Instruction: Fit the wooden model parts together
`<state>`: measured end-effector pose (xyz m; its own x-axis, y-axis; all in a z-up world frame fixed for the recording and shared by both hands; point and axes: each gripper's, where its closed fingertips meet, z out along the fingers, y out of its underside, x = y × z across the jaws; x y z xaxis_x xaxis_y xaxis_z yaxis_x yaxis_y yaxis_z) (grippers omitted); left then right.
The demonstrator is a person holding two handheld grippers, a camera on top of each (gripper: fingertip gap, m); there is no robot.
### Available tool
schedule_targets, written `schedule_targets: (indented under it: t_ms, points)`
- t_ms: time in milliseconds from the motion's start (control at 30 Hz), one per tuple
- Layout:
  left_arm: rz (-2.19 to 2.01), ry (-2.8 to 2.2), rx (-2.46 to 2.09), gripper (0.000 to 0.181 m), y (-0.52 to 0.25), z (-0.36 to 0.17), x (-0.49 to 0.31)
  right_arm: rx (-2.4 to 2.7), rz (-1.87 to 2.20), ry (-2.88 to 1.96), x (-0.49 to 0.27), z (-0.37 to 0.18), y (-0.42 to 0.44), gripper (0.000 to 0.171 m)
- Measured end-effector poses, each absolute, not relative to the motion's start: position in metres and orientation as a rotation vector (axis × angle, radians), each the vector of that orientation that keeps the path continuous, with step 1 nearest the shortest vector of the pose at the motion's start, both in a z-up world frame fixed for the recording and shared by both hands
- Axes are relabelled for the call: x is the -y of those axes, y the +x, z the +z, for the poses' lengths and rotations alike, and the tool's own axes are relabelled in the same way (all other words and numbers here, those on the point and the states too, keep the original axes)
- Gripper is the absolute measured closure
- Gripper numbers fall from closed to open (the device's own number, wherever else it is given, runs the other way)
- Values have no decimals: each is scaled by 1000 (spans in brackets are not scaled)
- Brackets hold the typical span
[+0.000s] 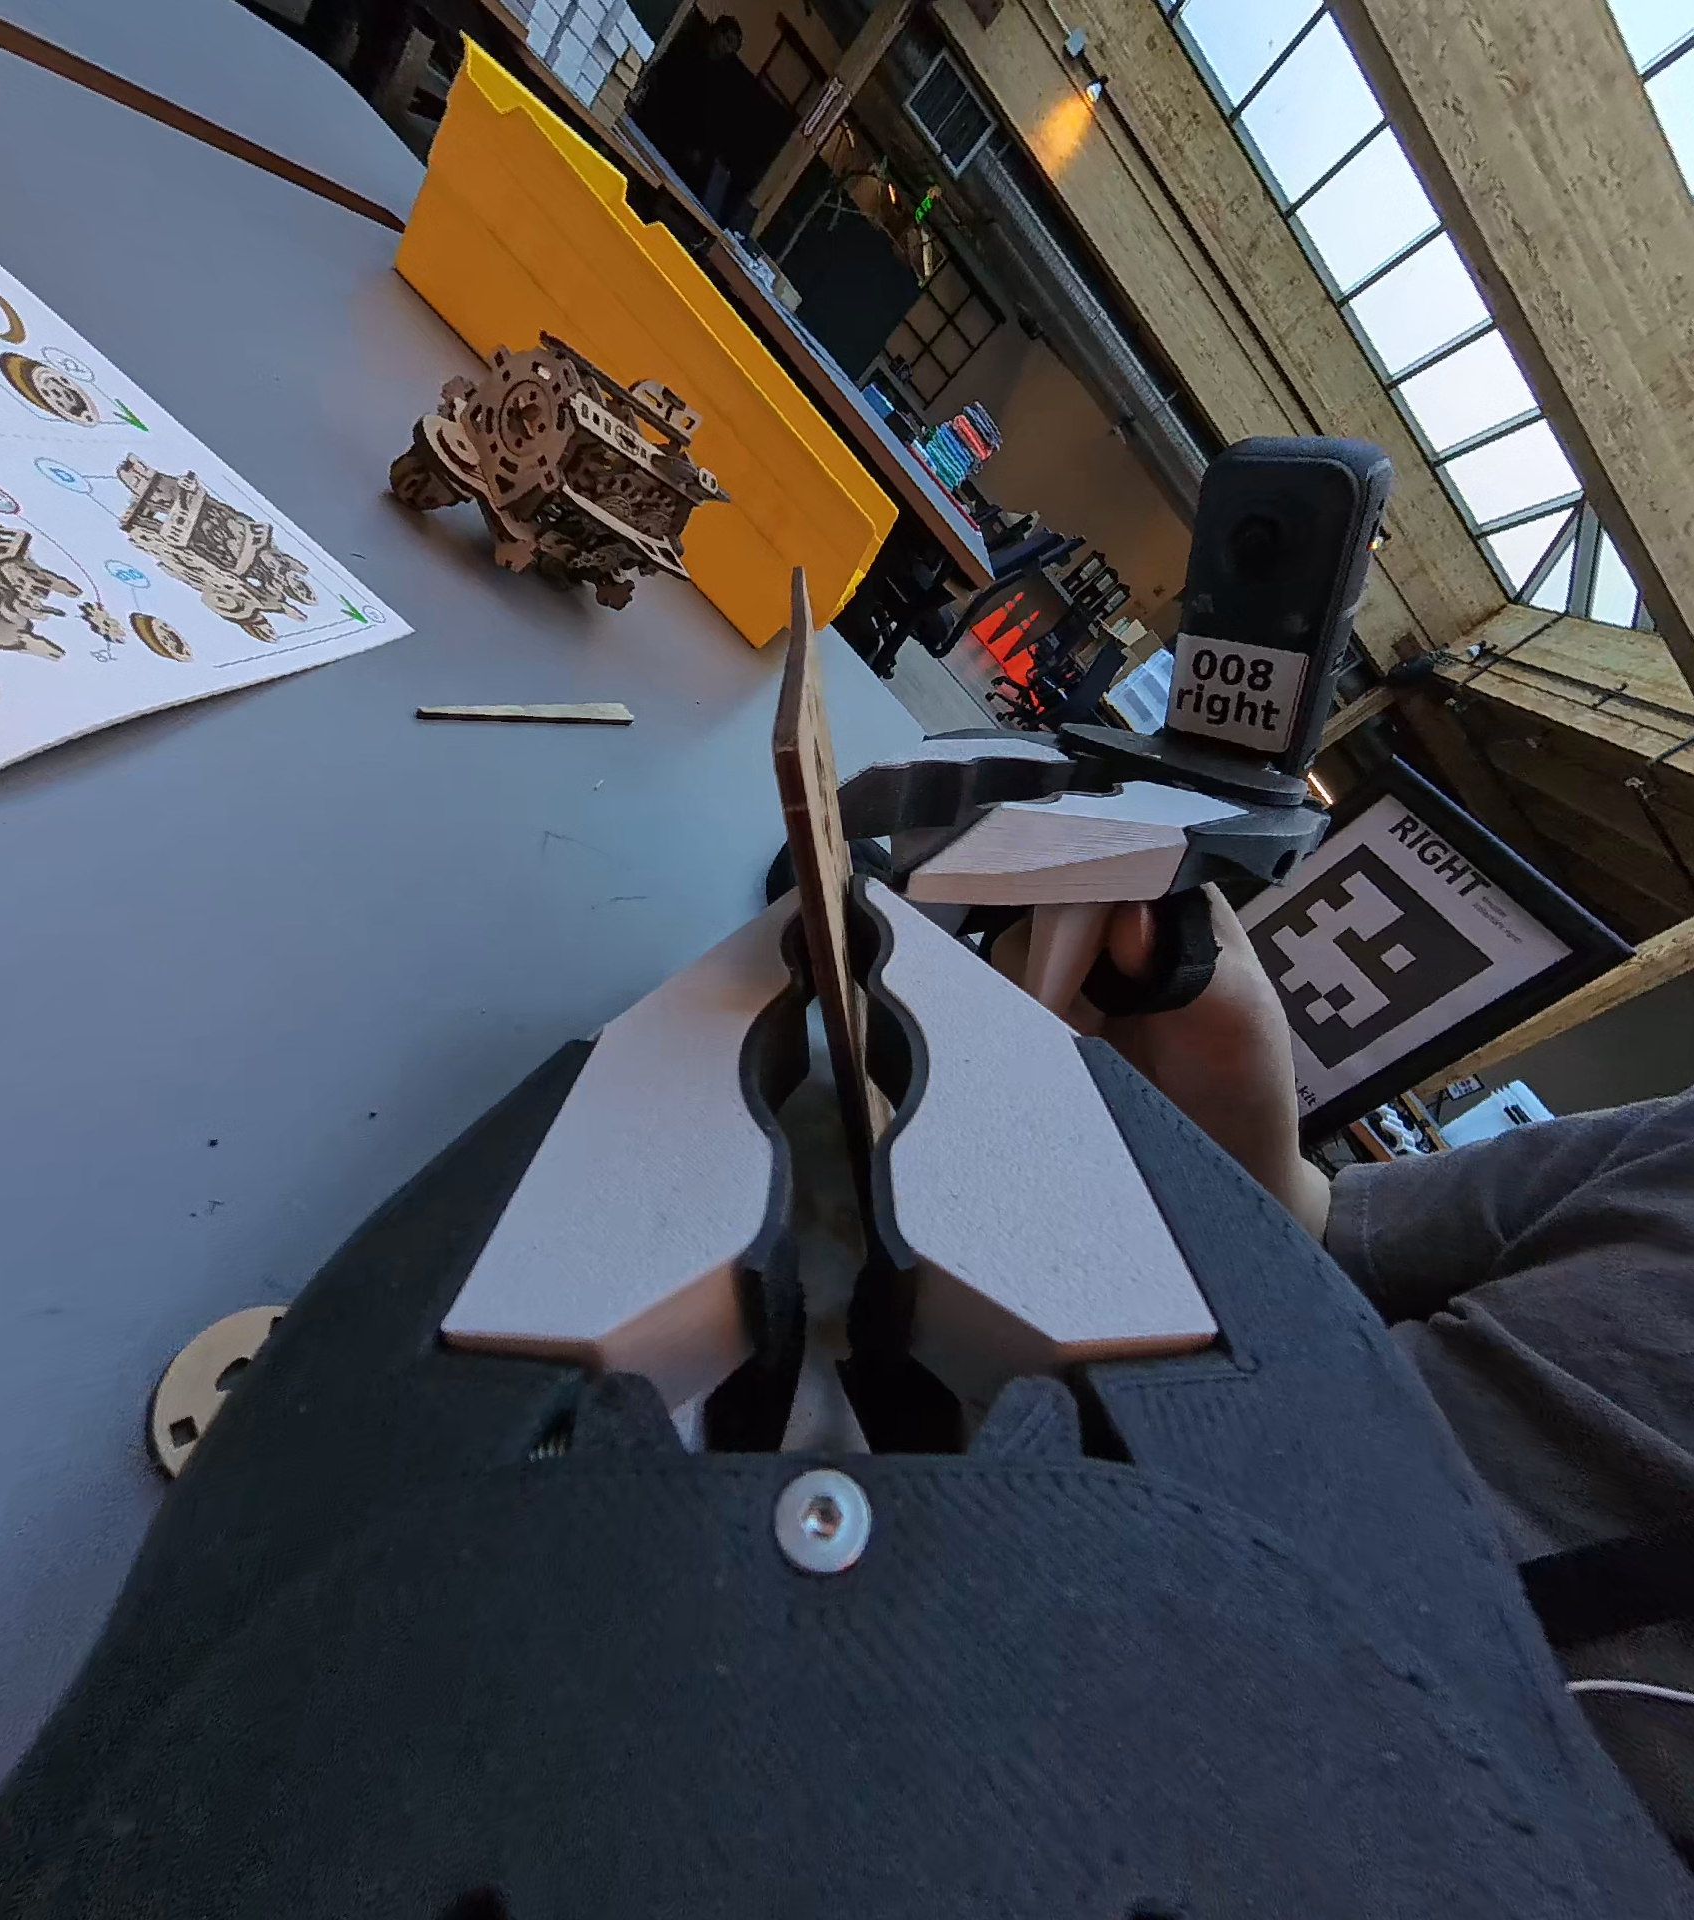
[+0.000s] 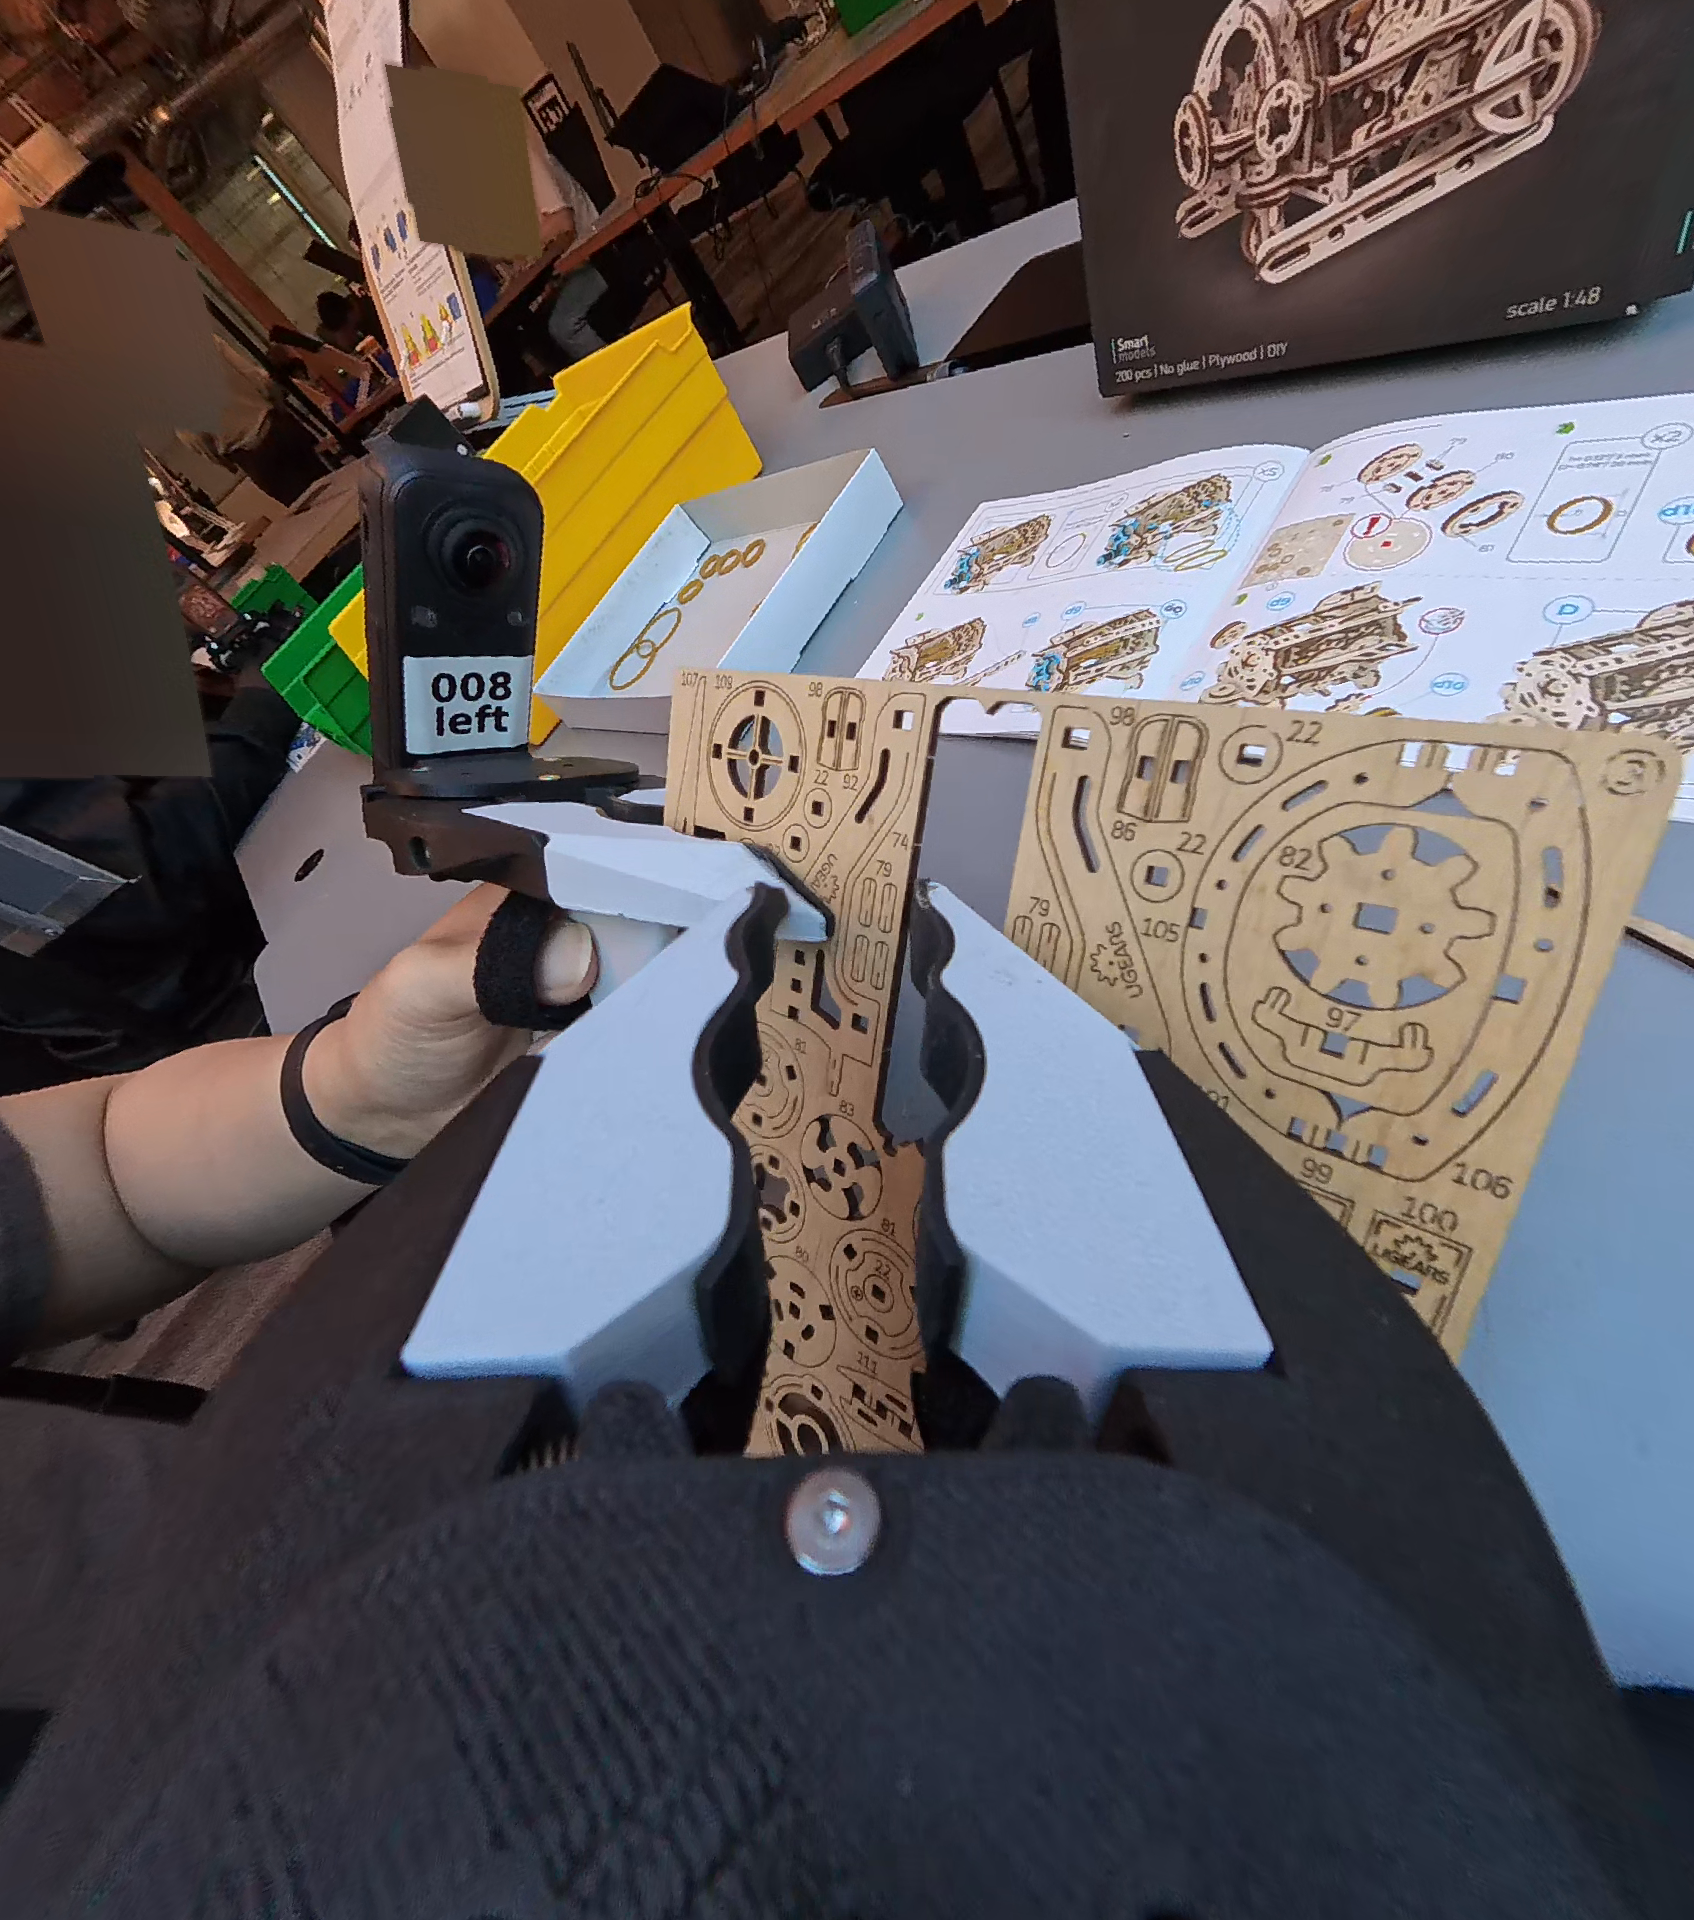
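Note:
A laser-cut plywood parts sheet (image 2: 1342,935) is held upright above the grey table (image 1: 199,987). It shows edge-on in the left wrist view (image 1: 812,748). My left gripper (image 1: 827,904) is shut on the sheet; in the right wrist view (image 2: 791,883) it clamps the sheet from the left. My right gripper (image 2: 848,904) faces the sheet's flat side, its fingers a little apart, tips at a narrow strip beside a long cut-out slot. It comes in from the right in the left wrist view (image 1: 869,831). A partly built wooden model (image 1: 552,478) stands farther off.
An open instruction booklet (image 2: 1342,540) lies behind the sheet. A yellow bin (image 1: 635,343), a white tray with rings (image 2: 770,561) and the dark kit box (image 2: 1394,187) stand beyond. A loose wooden strip (image 1: 523,713) and a wooden disc (image 1: 209,1382) lie on the table. Only a small space, under 4 cm, lies between the two pairs of fingers. My right tips are roughly 20 cm from the partly built wooden model (image 1: 552,478).

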<state>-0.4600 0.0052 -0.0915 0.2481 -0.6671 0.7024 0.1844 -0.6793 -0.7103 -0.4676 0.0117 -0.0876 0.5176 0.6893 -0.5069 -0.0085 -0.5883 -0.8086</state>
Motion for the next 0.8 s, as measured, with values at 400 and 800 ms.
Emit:
schedule_targets:
  t_ms: [400, 800]
  points:
    - [-1520, -1823, -380, 180, -469, -96, -16, 641, 1162, -1996, -19, -90, -479, 137]
    - [-1507, -1862, -324, 179, -478, -105, -28, 745, 1193, -1914, -29, -100, -490, 132]
